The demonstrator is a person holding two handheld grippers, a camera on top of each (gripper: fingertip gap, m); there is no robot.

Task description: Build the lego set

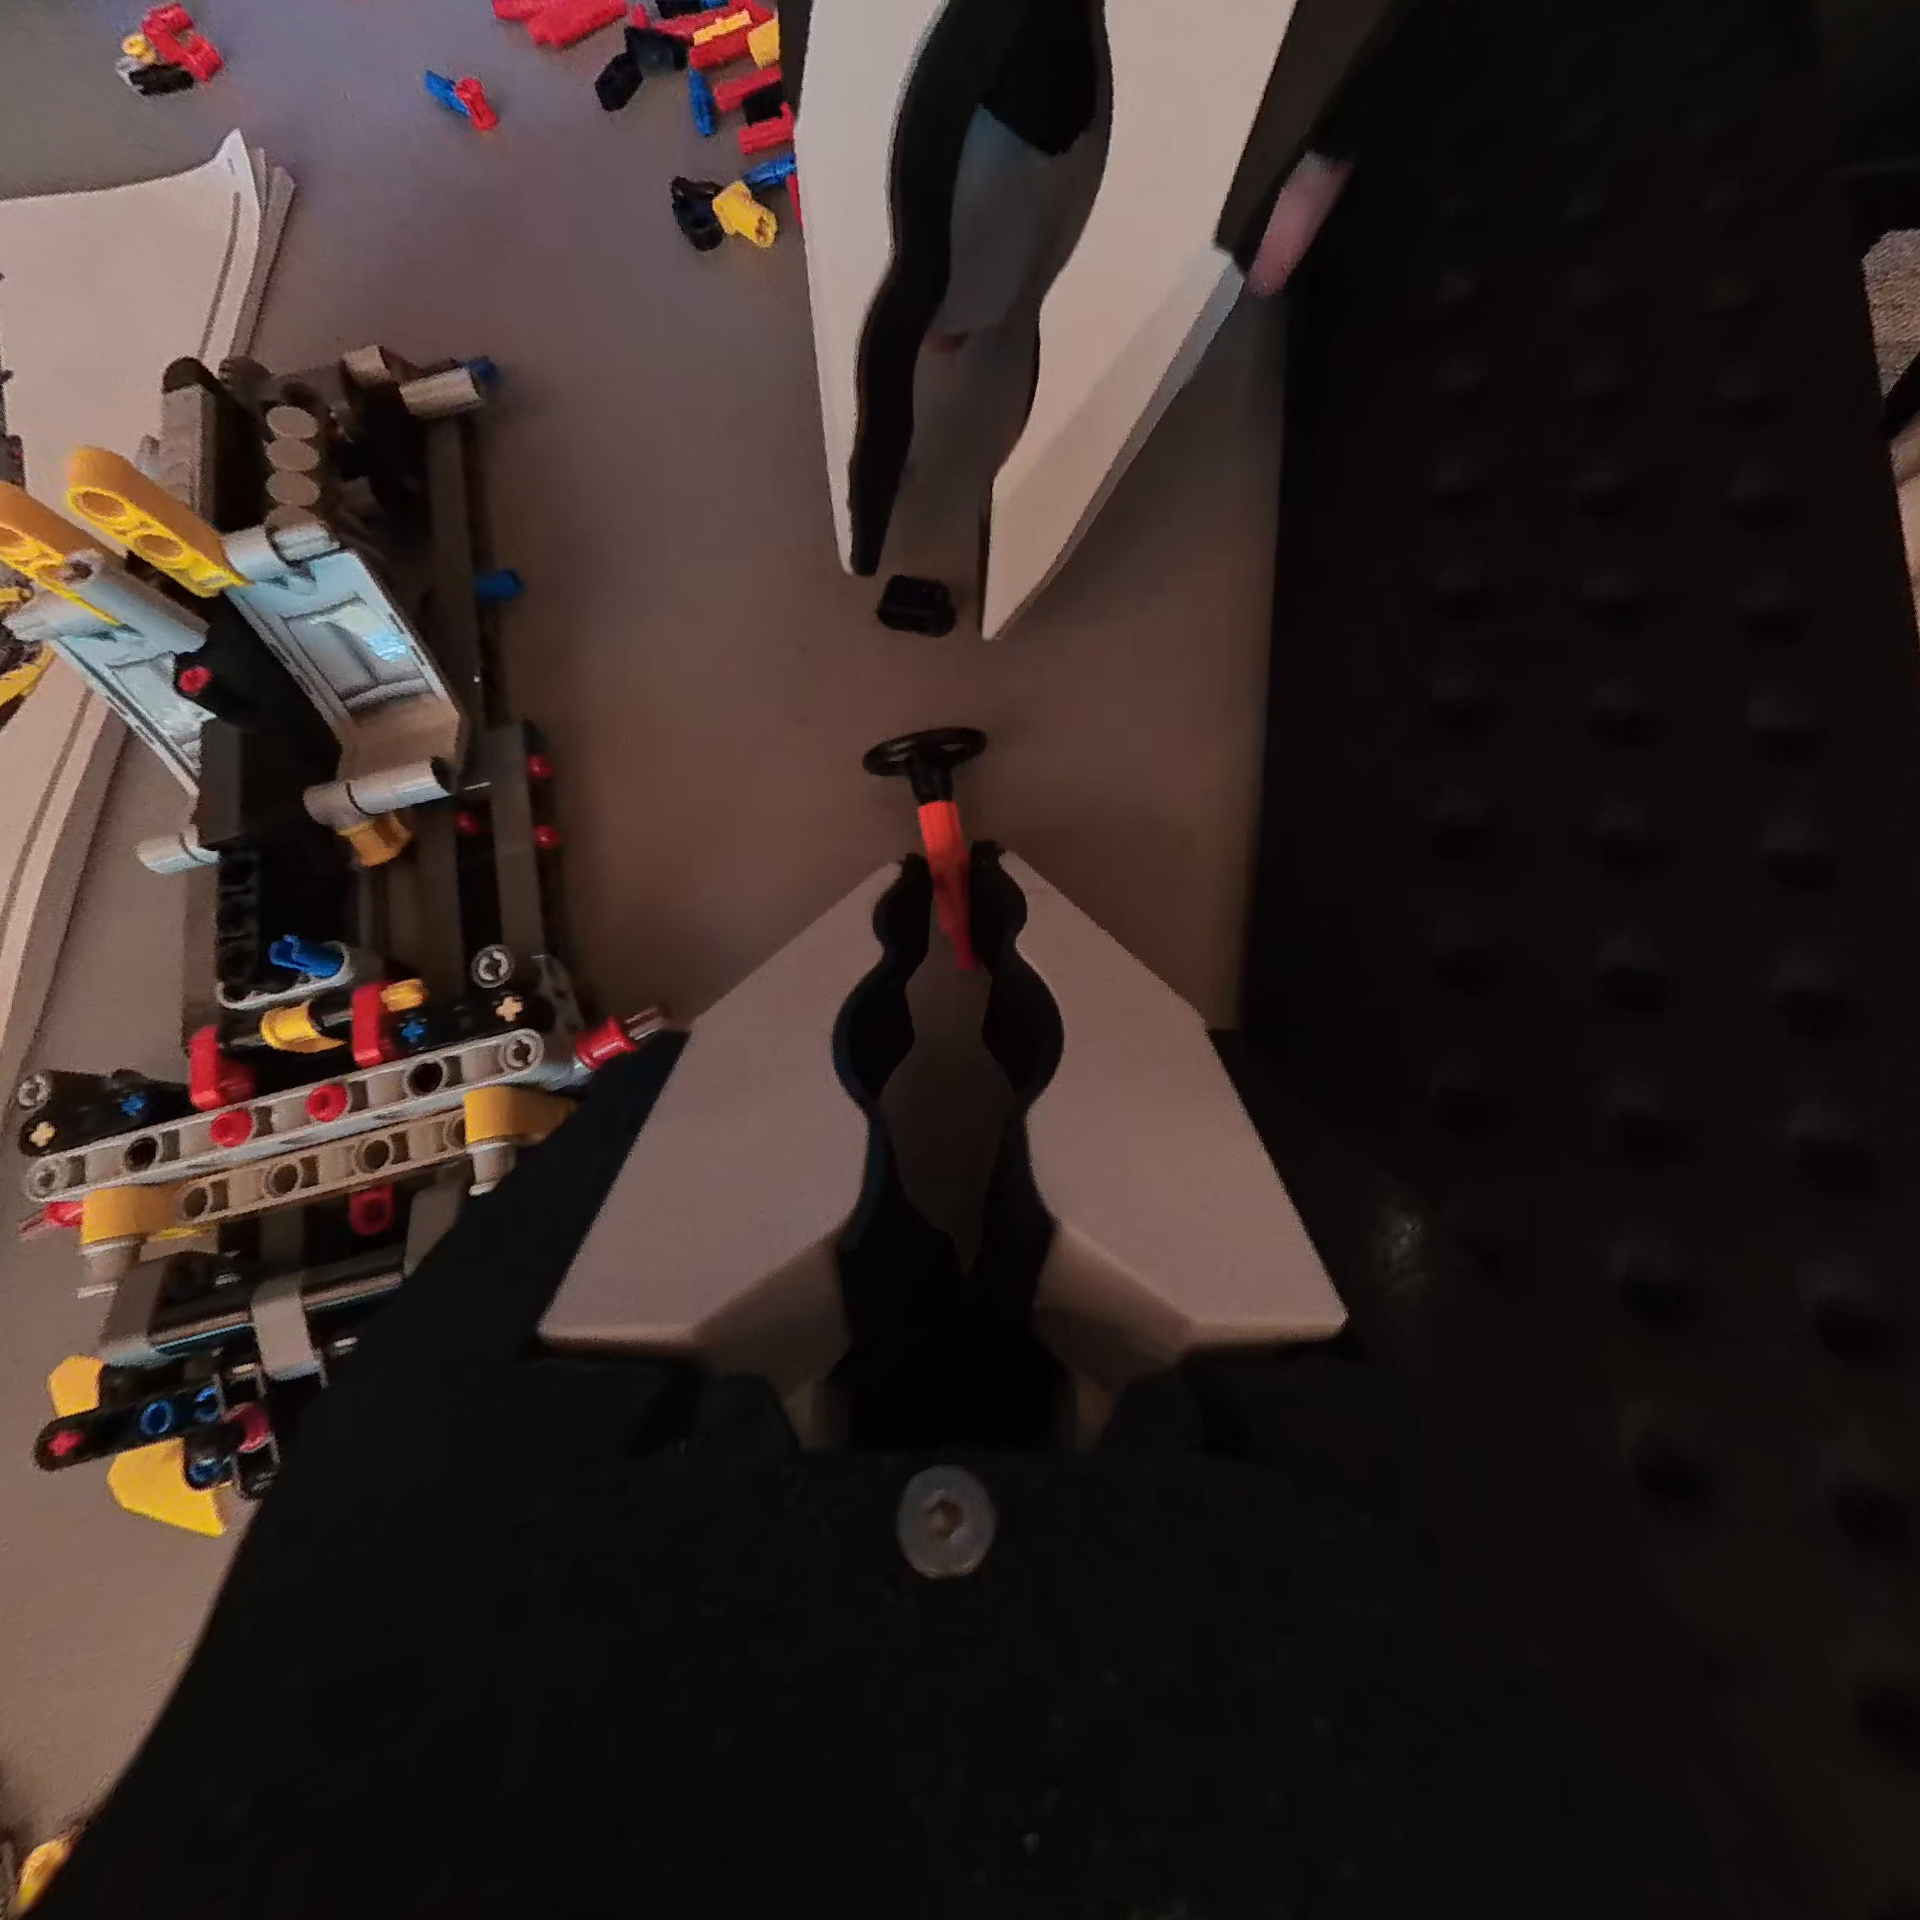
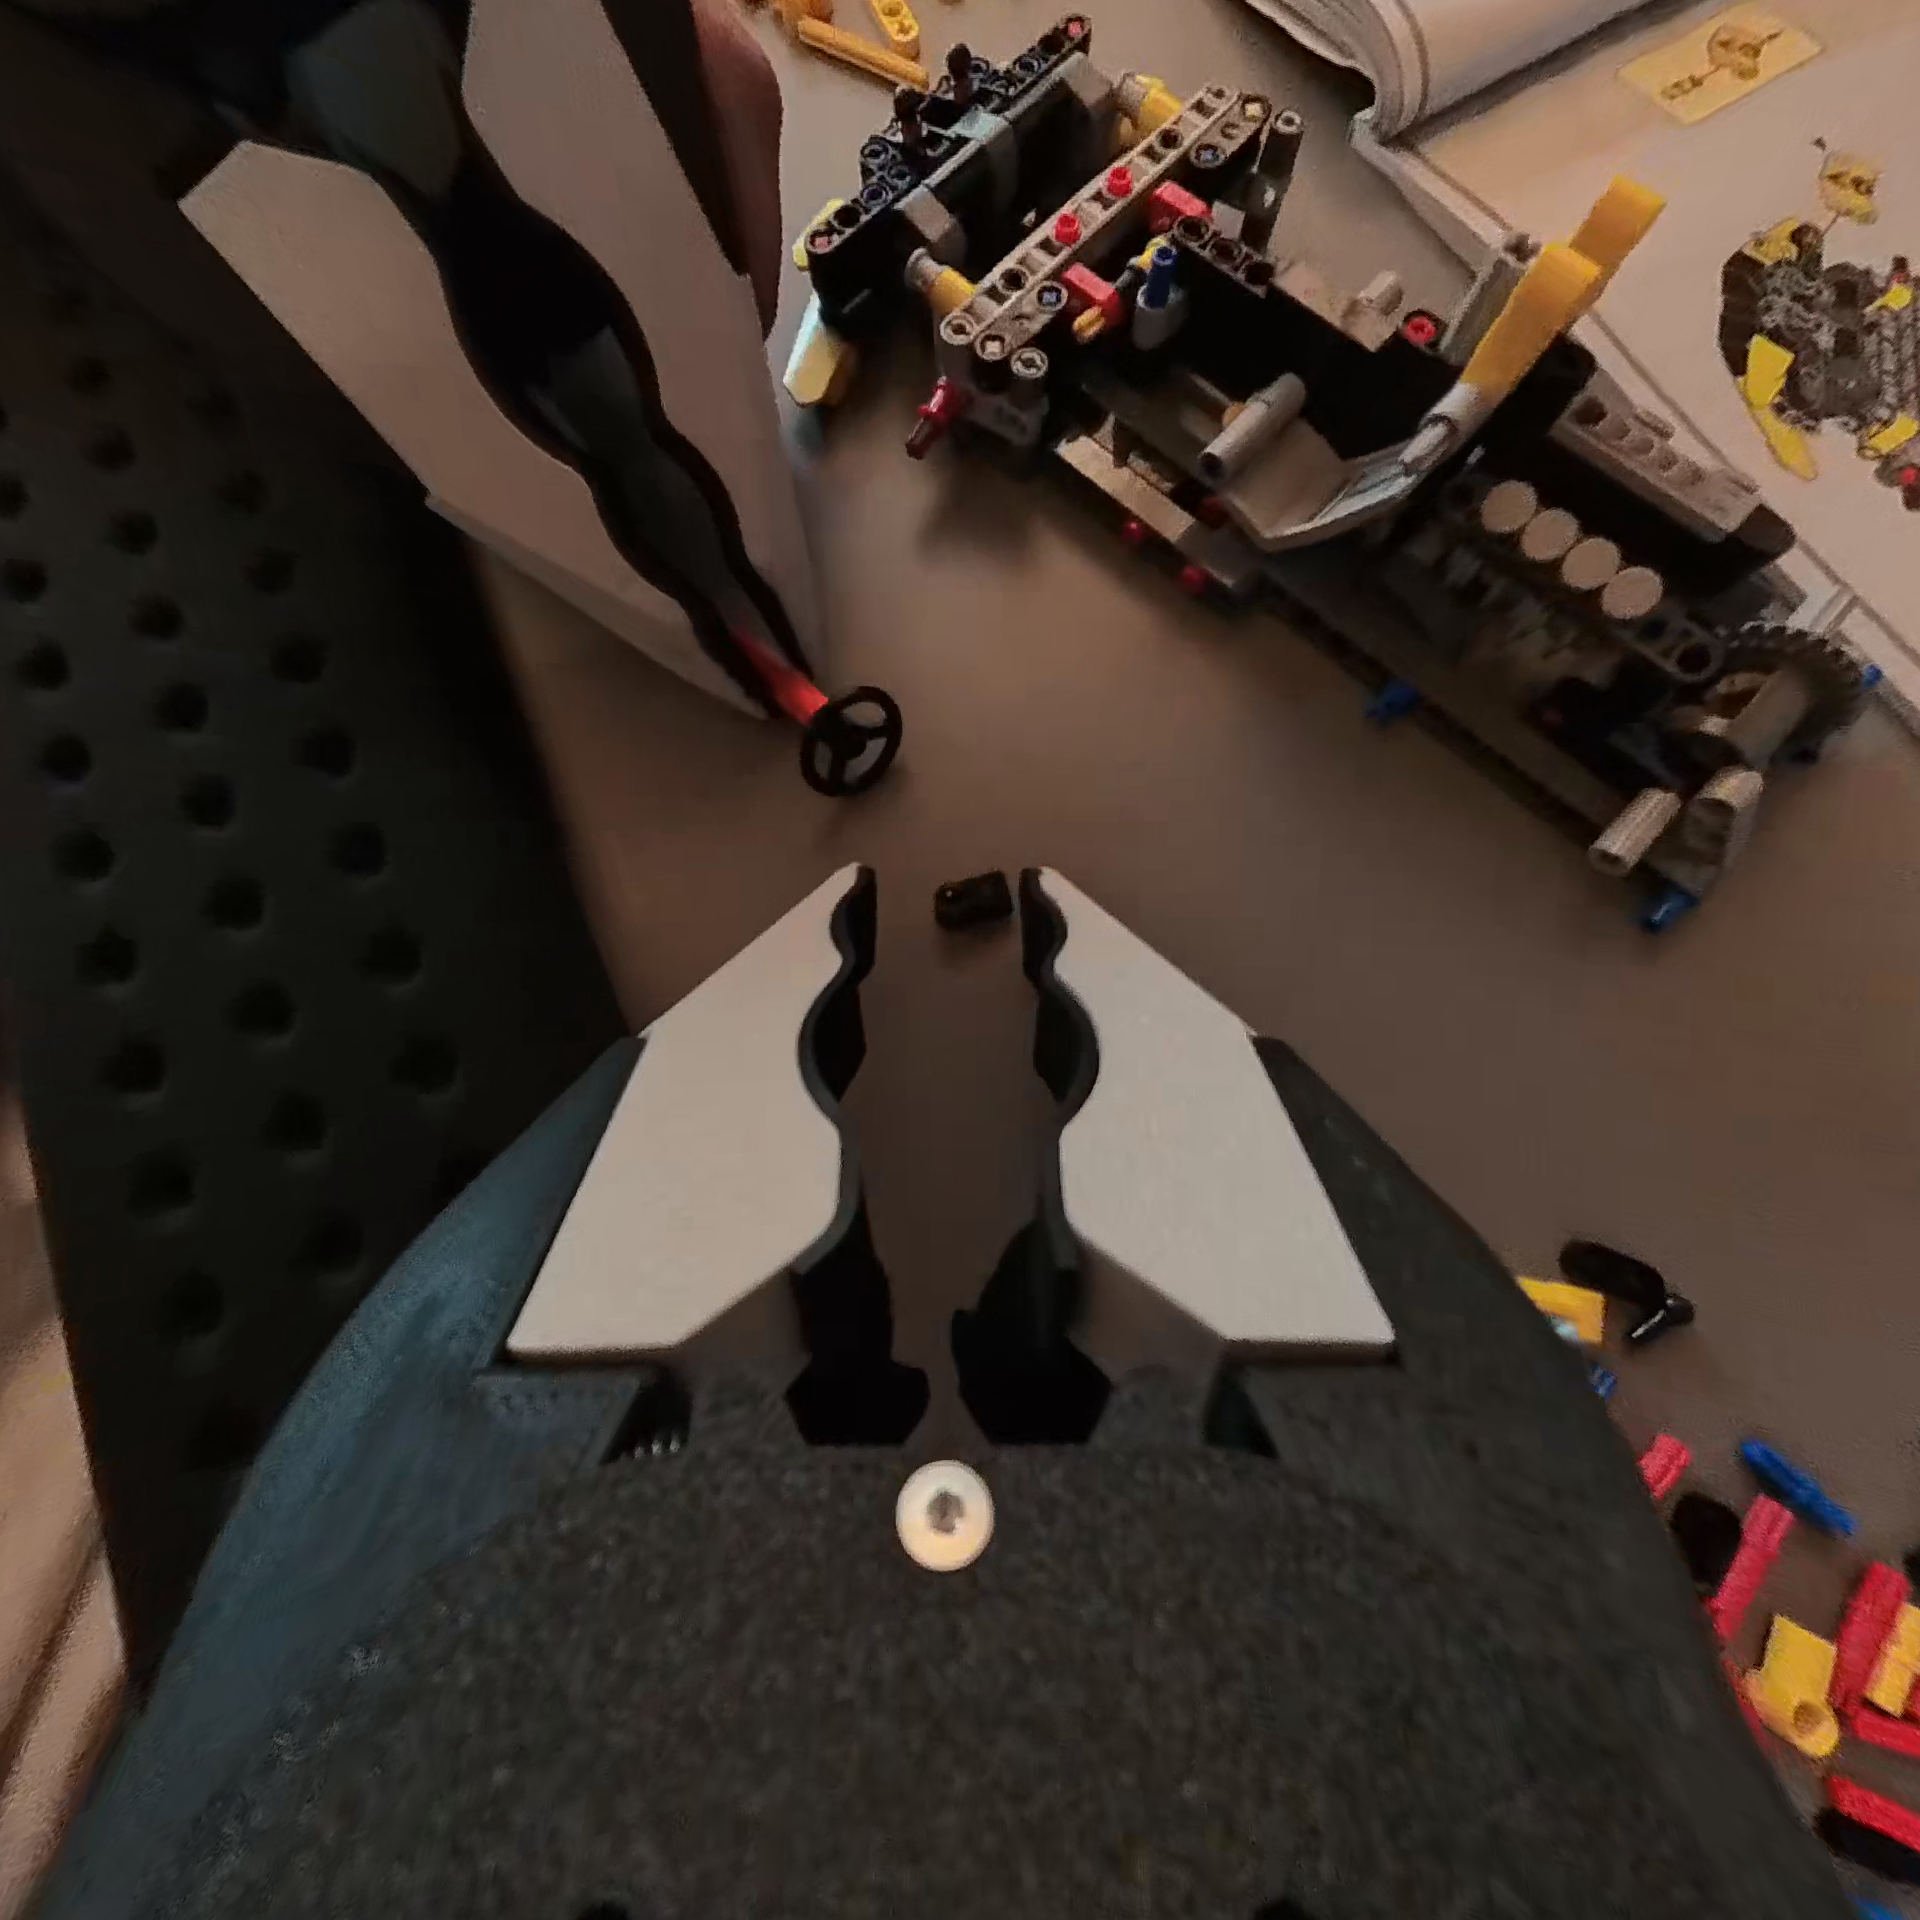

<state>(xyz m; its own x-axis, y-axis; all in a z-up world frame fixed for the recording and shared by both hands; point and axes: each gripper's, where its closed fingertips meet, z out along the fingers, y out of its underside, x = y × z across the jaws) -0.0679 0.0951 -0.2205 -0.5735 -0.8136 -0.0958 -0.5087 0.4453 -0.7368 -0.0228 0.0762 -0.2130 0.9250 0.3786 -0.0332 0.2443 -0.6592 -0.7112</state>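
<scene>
Underneath — grey tabletop (image 1: 675, 644), parts-strewn.

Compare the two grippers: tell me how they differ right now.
The left gripper is shut on a red axle carrying a small black wheel; the right gripper is open and empty. The left grips its part, while the right only straddles a small black connector lying on the table. Both have pale fingers with wavy black pads.

A plain grey-brown tabletop (image 2: 1091, 748) carried everything. On it lay a part-built model (image 2: 1351, 436) of grey, black and yellow pieces, an open instruction booklet (image 2: 1714, 135) just beyond it, and a small black connector (image 2: 972, 898) alone near the middle. Loose red, yellow, blue and black pieces (image 2: 1829, 1621) were scattered along one edge.
</scene>
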